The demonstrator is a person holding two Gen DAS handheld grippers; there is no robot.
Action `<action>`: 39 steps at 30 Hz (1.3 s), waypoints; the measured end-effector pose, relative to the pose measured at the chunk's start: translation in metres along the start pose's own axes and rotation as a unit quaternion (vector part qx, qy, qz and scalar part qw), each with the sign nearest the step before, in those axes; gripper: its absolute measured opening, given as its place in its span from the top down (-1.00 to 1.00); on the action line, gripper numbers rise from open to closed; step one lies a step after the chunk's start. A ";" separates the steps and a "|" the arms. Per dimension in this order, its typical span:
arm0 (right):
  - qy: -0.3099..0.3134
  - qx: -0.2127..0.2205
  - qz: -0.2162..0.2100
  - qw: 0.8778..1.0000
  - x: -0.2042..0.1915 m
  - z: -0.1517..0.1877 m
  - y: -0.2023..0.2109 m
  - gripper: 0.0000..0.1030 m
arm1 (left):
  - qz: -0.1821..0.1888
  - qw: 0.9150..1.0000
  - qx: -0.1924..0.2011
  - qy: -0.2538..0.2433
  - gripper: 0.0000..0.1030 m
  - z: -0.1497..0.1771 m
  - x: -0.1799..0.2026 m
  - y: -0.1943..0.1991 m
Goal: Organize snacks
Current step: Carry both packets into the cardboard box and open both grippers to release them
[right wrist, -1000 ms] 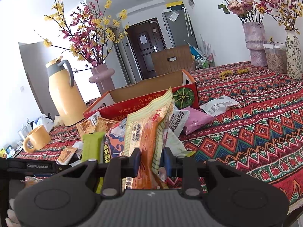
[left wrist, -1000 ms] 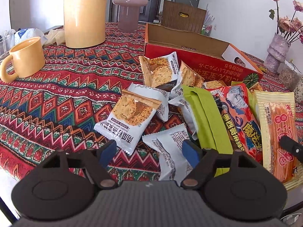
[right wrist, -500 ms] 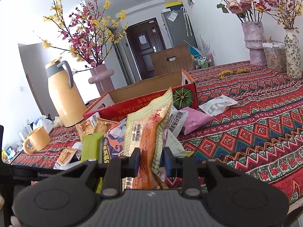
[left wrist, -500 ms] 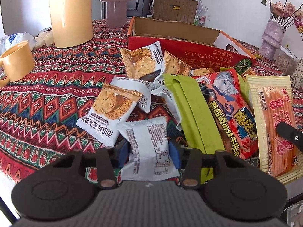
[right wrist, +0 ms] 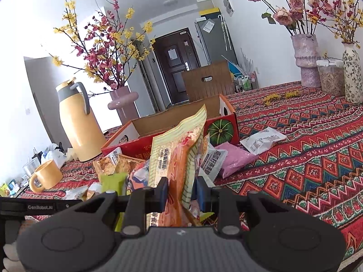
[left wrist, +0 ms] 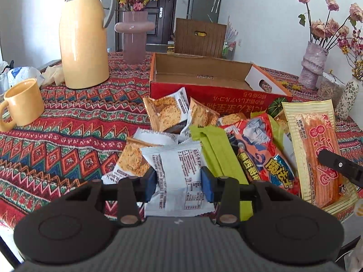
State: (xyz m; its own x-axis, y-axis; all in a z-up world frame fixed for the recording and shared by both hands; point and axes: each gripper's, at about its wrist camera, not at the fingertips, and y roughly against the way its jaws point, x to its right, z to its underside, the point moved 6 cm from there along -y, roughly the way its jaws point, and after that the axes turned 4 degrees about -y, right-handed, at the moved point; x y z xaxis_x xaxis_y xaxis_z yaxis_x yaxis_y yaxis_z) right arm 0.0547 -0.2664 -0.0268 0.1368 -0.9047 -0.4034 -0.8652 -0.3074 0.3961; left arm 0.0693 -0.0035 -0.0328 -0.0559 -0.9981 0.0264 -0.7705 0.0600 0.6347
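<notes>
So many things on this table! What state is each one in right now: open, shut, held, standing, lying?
Left gripper: shut on the white snack packet, lifted.
Right gripper: shut on the long yellow-striped packet, held upright.
Red cardboard box: open, looks empty inside.
Yellow thermos jug: upright, lid closed.
Yellow mug: upright.
Green packet: lying in the pile.
Pink packet: lying on the tablecloth.
</notes>
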 end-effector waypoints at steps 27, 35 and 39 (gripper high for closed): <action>-0.027 0.020 -0.006 0.999 0.019 -0.157 -0.148 0.51 | -0.011 0.998 0.054 -0.013 0.19 -0.151 0.020 -0.074; -0.038 -0.021 0.000 0.999 0.020 -0.173 -0.216 0.51 | -0.021 0.999 0.037 -0.001 0.19 -0.172 0.017 -0.123; -0.050 -0.044 0.000 0.998 0.024 -0.164 -0.239 0.51 | -0.027 0.999 0.027 0.009 0.19 -0.170 0.010 -0.148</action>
State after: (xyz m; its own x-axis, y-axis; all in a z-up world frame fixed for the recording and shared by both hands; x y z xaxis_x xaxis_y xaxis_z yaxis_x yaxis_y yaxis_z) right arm 0.3438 -0.2627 0.0042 0.0840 -0.8726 -0.4811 -0.8189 -0.3356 0.4655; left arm 0.2907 -0.0245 0.0055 -0.0026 -1.0000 0.0073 -0.8051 0.0064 0.5932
